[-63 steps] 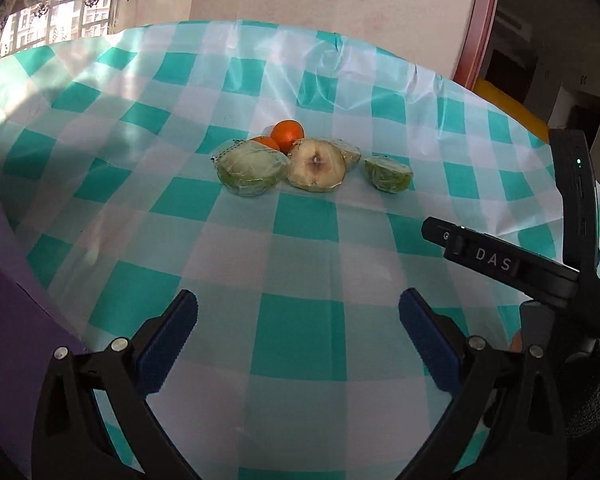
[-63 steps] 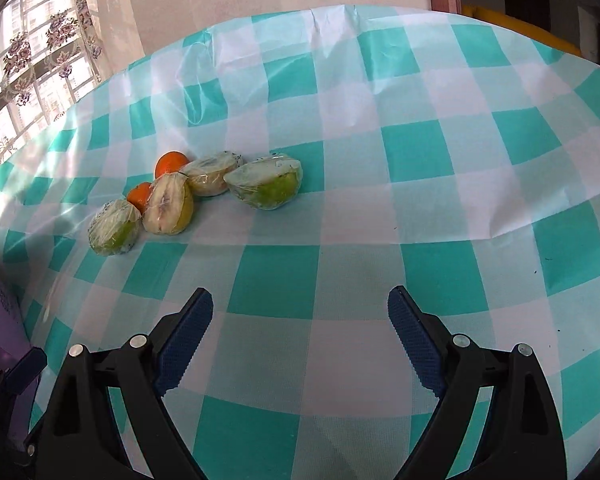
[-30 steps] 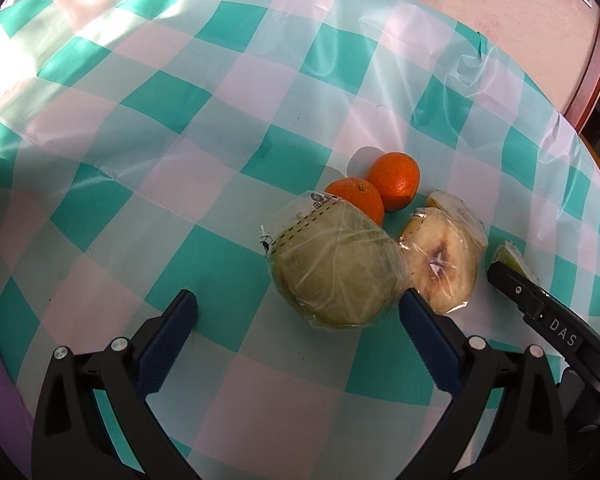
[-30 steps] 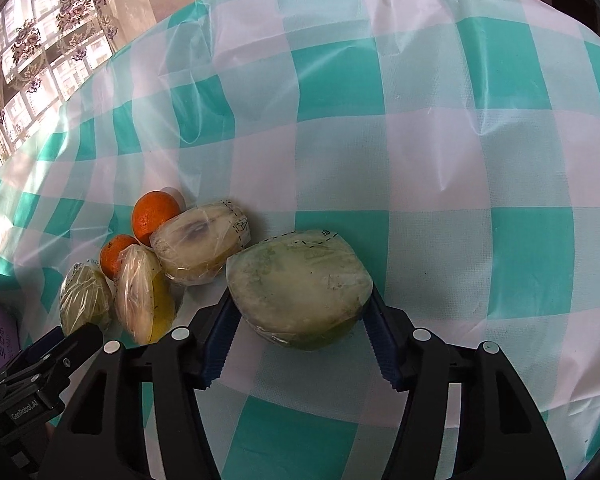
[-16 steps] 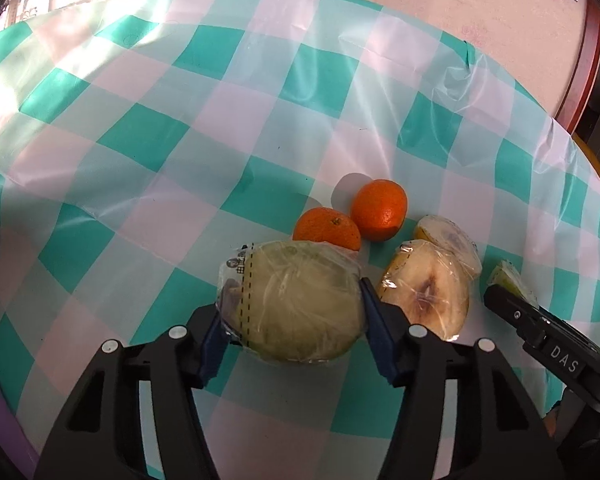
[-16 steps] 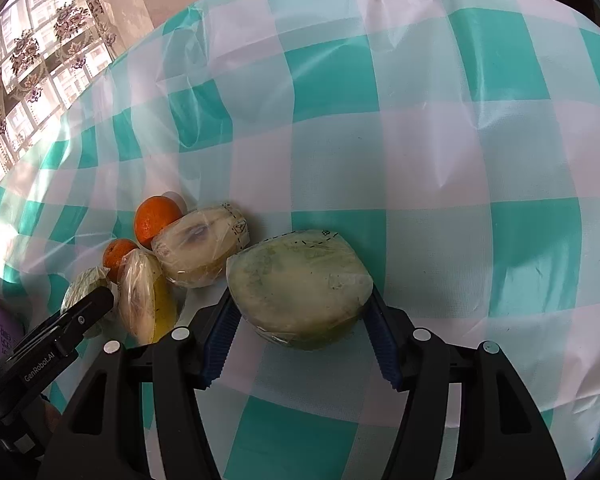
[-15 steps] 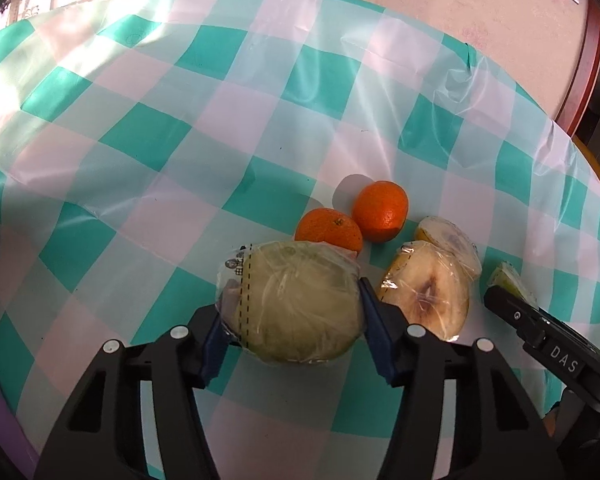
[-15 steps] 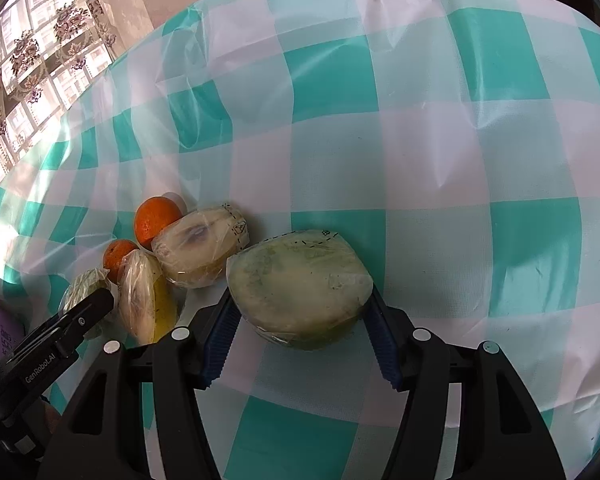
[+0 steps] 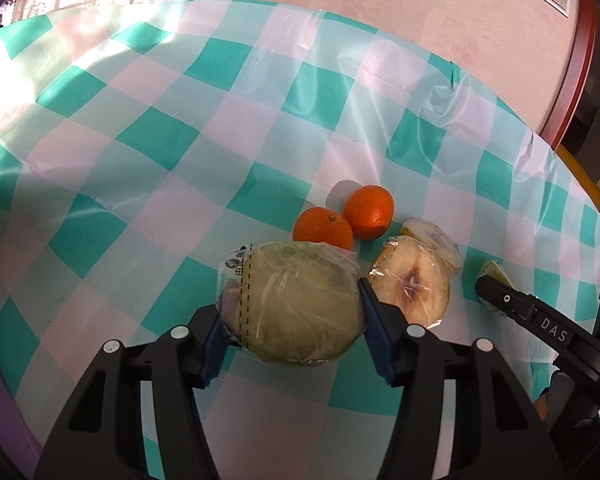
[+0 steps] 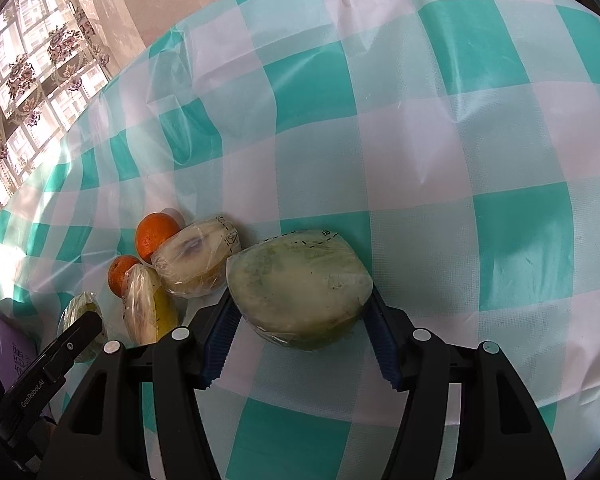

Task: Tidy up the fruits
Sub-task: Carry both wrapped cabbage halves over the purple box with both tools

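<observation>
Teal-and-white checked plastic cloth (image 9: 148, 128) covers the counter, with a pink wall and a curtained window (image 10: 28, 76) behind it. Both hand-held grippers slant downward toward the cloth, side by side, each with a wrapped fruit half between its blue pads. The left hand-held gripper (image 9: 292, 320) has just been closing, and its pads now press on both sides of a film-wrapped green melon half (image 9: 296, 304) whose rounded rind faces the camera; the fruit sits low over the cloth, and whether it touches the surface cannot be told. The right hand-held gripper (image 10: 300, 320) is clenched on a second wrapped melon half (image 10: 300, 284), its pale cut face turned upward. Between the two grasped pieces lie the others in a tight cluster: two oranges (image 9: 348, 218) touching each other just behind the left melon half, a wrapped pear half (image 9: 412, 284) with its cut face and dark core showing, and another wrapped piece (image 9: 434, 238) leaning against it from behind. A purple object (image 10: 8, 344) shows at the near left edge of the right wrist view.
</observation>
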Available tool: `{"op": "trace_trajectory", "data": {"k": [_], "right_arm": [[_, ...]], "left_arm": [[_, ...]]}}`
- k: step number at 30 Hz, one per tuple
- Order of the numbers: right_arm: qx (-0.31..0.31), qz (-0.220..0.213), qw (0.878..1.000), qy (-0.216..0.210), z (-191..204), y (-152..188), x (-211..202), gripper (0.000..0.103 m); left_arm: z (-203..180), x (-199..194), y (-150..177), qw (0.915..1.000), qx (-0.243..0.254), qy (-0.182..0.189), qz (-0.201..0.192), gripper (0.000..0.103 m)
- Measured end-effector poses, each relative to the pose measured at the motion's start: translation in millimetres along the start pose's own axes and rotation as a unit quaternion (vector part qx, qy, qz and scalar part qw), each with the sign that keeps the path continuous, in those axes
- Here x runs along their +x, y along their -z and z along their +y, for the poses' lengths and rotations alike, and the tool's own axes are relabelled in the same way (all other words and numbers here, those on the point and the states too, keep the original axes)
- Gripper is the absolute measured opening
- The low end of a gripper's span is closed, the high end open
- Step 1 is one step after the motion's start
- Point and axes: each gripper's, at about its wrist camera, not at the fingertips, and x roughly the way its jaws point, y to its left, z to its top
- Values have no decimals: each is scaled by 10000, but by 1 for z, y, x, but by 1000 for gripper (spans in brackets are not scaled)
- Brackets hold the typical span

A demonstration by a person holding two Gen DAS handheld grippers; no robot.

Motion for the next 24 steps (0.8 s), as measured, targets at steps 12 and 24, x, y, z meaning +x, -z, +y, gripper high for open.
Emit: {"op": "trace_trajectory", "data": {"k": [12, 24], "right_arm": [[334, -118, 9991, -233, -10, 24, -28, 59], [296, -42, 9992, -267, 17, 77, -61, 59]], "left_arm": [[-2, -40, 41, 9985, 251, 435, 201, 58], [-4, -85, 90, 9952, 596, 713, 319, 58]]}}
